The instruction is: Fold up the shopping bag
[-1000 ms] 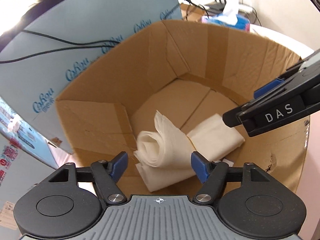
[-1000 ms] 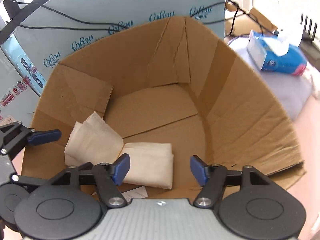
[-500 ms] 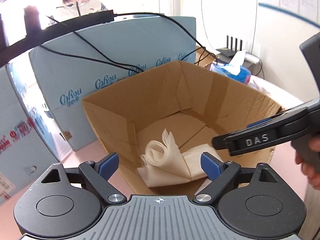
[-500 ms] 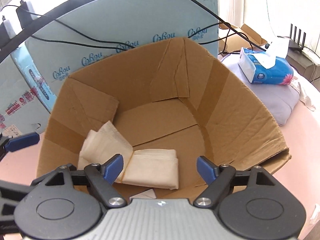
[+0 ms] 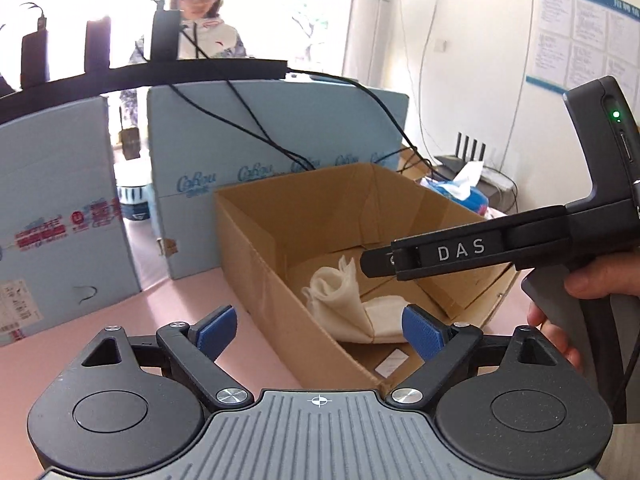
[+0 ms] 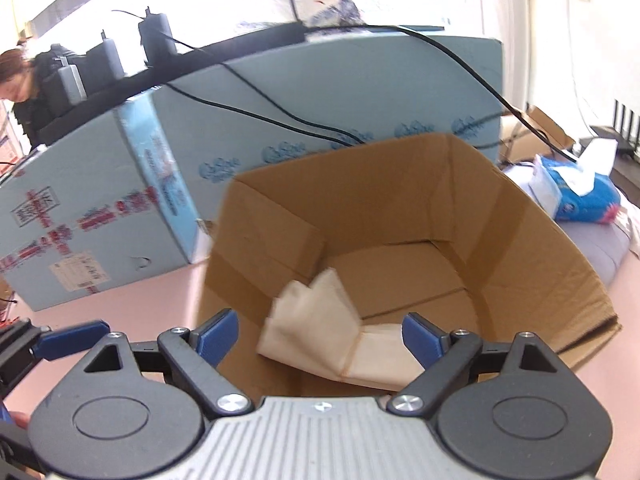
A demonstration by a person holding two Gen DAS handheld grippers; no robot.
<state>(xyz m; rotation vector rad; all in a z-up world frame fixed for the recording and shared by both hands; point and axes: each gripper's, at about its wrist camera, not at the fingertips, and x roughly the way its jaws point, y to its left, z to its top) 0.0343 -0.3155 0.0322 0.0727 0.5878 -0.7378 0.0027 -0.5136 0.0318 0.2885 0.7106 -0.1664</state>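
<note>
Grippers risen, folded bag (image 5: 352, 304) in box (image 5: 256, 264)

From here I see a cardboard box (image 5: 260, 256) on the pink table (image 5: 72, 328), light blue cartons (image 6: 320, 92) behind, tissue pack (image 6: 580, 196) at right.

pink table (image 5: 120, 320), cardboard box (image 5: 256, 248); blue cartons (image 6: 120, 200)

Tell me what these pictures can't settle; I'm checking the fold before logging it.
- Left wrist view: the near edge of the white folded shopping bag is hidden by the brown cardboard box wall and the left claw.
- Right wrist view: the bag is motion-blurred; its near edge is hidden behind the right claw.
- Layer count: unreadable.
</note>
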